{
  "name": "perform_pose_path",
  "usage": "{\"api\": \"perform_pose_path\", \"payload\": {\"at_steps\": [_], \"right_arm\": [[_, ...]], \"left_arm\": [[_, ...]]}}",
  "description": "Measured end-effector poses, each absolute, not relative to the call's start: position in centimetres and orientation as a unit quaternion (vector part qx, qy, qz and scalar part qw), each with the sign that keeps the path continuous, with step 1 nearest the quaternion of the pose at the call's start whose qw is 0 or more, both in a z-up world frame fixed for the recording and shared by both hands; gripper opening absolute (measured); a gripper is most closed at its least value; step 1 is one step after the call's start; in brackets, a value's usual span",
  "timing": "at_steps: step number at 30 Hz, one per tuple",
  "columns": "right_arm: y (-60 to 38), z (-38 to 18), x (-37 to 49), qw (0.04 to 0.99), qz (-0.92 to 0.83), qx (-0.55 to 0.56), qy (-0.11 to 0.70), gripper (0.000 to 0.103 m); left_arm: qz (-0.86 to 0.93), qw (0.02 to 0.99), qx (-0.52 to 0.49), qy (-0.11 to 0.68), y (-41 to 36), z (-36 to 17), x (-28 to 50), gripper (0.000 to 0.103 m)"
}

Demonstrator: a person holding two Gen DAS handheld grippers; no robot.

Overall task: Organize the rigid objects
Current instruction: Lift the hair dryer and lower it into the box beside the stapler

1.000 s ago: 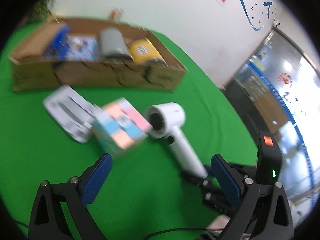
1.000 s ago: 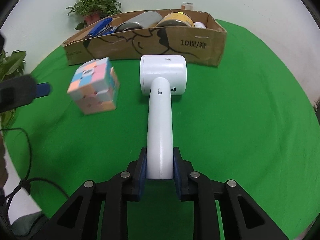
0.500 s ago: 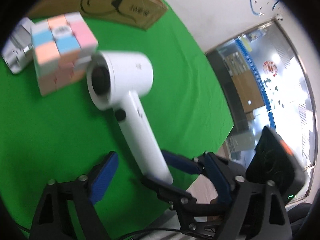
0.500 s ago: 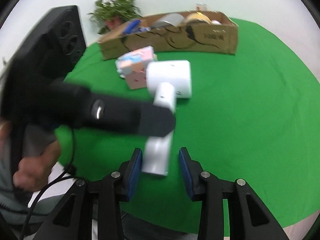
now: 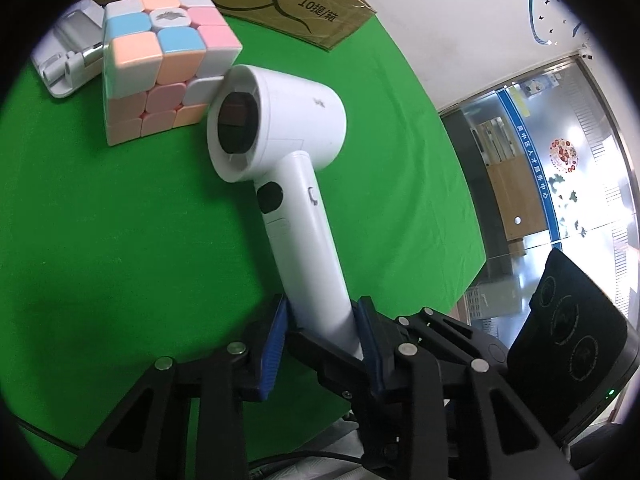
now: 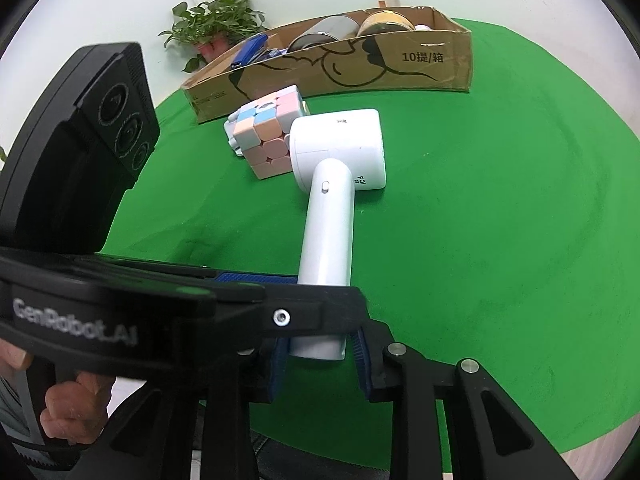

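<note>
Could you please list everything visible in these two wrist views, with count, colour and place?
White plastic hair dryer: one, white, lying on the cloth, head against the cube.
Pastel puzzle cube: one, pink, orange, blue, beside the dryer head.
Grey plastic package: one, grey-white, behind the cube.
Brown cardboard box: one, brown, far side, holding cans and a blue item.
Green cloth: one, covering the table.
Potted plant: one, green, behind the box.
Left gripper: black with blue pads, closed on the handle.
Right gripper: same, clamping the handle end.
</note>
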State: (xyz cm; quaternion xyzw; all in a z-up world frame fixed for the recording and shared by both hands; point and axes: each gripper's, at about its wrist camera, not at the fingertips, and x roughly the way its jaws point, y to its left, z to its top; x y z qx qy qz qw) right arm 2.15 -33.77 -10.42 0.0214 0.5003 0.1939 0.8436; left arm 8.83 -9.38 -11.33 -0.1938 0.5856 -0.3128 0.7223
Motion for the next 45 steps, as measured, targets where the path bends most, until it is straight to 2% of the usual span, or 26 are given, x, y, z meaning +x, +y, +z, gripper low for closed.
{"api": "perform_pose_path", "payload": {"at_steps": [12, 20, 32, 45], "right_arm": [[-33.5, -10.6, 2.1, 0.848, 0.17, -0.004, 0.502, 0.025], [-33.8, -10.5, 2.2, 0.853, 0.161, 0.006, 0.497, 0.024], [-32.9, -5.0, 3.1, 0.894, 0.185, 0.015, 0.407, 0.024], [-26.7, 1.2, 10.7, 0.905, 0.248, 0.003, 0.345, 0.024]], "left_arm": [[-0.329, 0.694, -0.226, 0.599, -9.1, -12.3, 11.1, 0.034], [-0.325, 0.733, -0.175, 0.571, -10.0, -11.0, 9.9, 0.033], [-0.315, 0.81, -0.144, 0.473, -8.1, -3.6, 10.3, 0.033], [-0.278, 0.865, -0.138, 0.395, -2.3, 2.5, 15.9, 0.033]]}}
